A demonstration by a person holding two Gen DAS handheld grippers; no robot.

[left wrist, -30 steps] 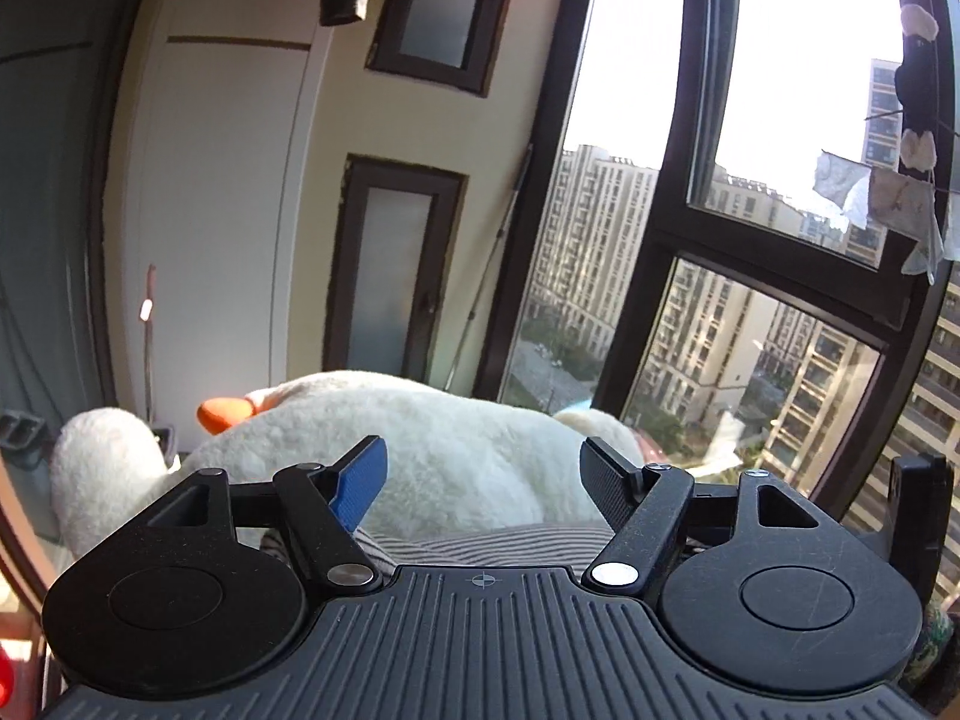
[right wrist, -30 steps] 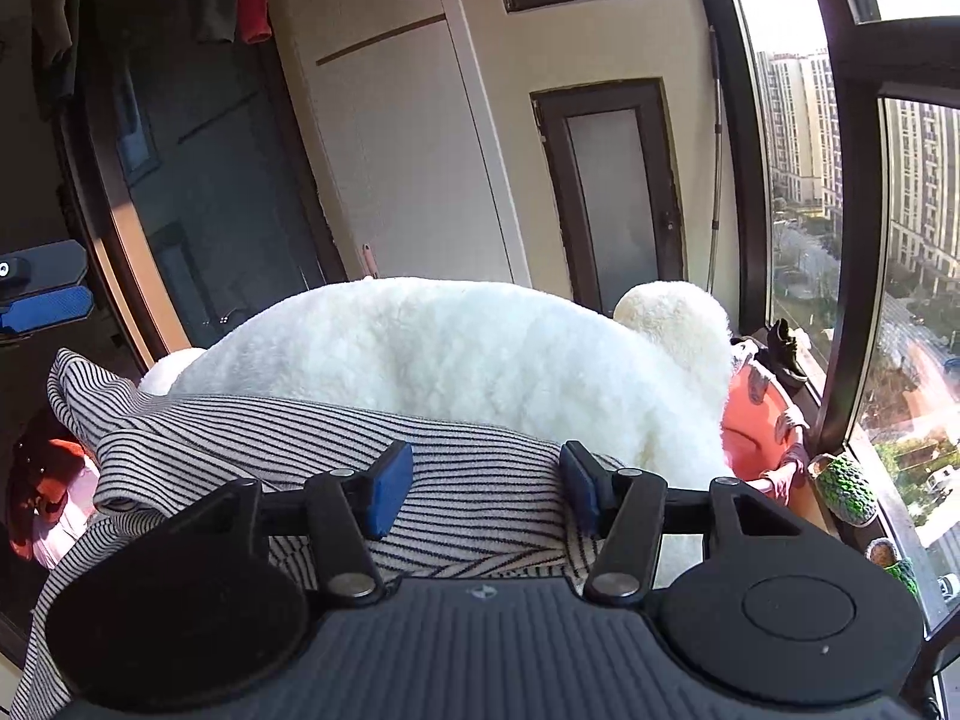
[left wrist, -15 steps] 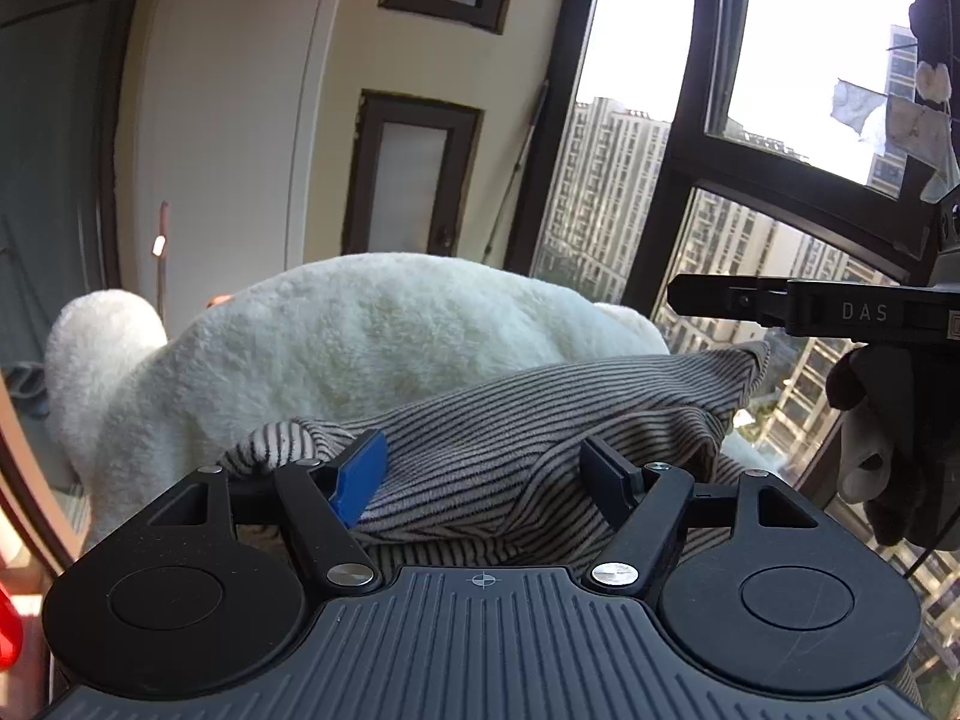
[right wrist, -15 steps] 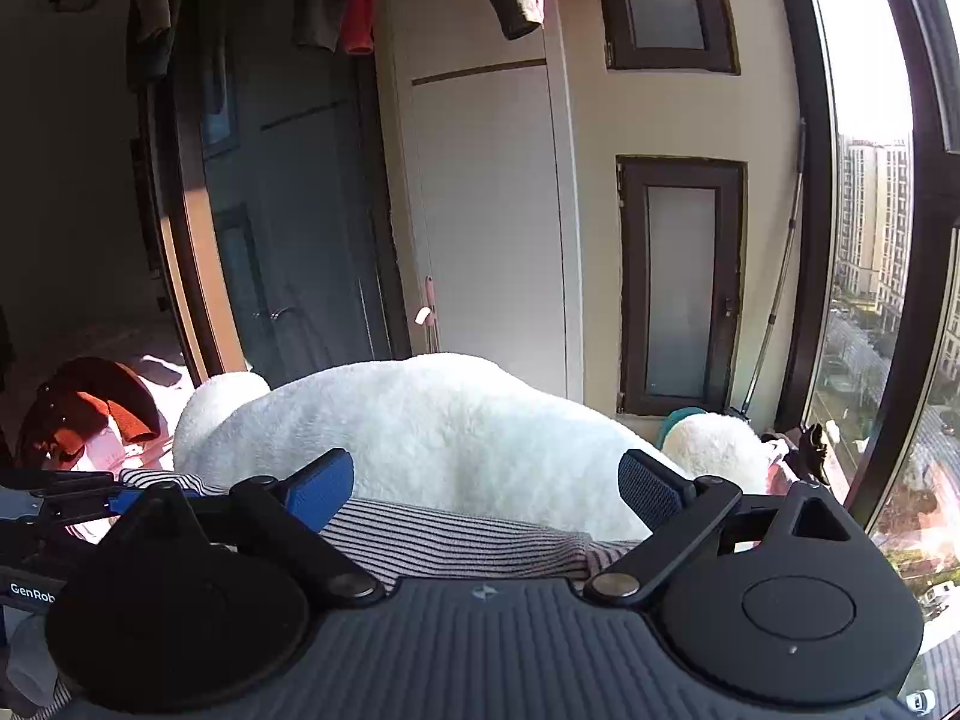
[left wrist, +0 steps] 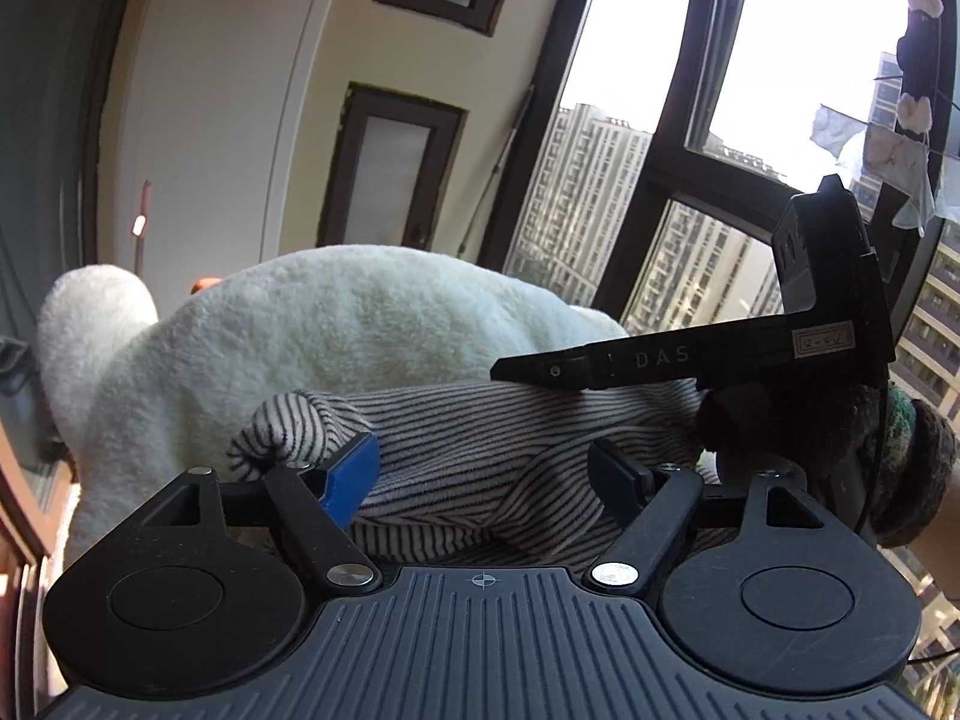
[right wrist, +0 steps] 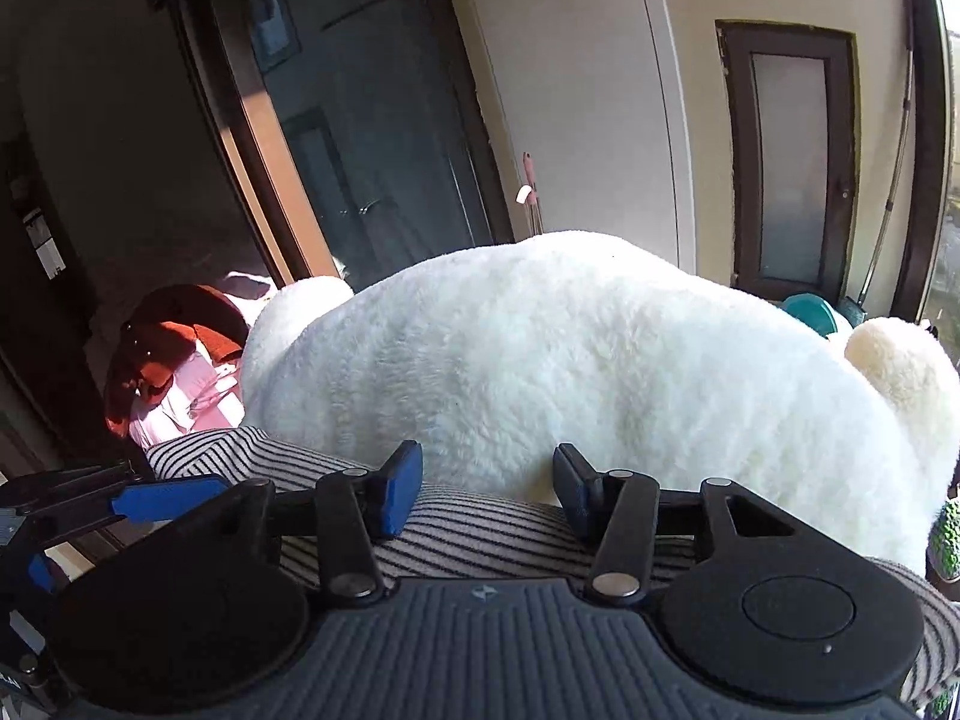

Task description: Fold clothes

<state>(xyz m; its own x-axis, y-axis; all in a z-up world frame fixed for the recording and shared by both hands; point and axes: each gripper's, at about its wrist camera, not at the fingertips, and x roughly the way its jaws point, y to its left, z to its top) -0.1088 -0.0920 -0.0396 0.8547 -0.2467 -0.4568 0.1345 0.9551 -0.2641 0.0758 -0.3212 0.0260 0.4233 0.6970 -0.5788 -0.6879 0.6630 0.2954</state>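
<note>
Two grippers over striped garment [left wrist: 480,438] (lying crosswise), left [left wrist: 483,474] opening, right [right wrist: 487,489] closing, neither gripping

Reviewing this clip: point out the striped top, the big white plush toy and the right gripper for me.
striped top [left wrist: 480,450], left wrist view, on the bunched middle fold.
white plush toy [right wrist: 600,360], right wrist view, on its rounded back.
right gripper [right wrist: 487,489], right wrist view, midway between its fingertips; jaws closing over the striped top.
</note>
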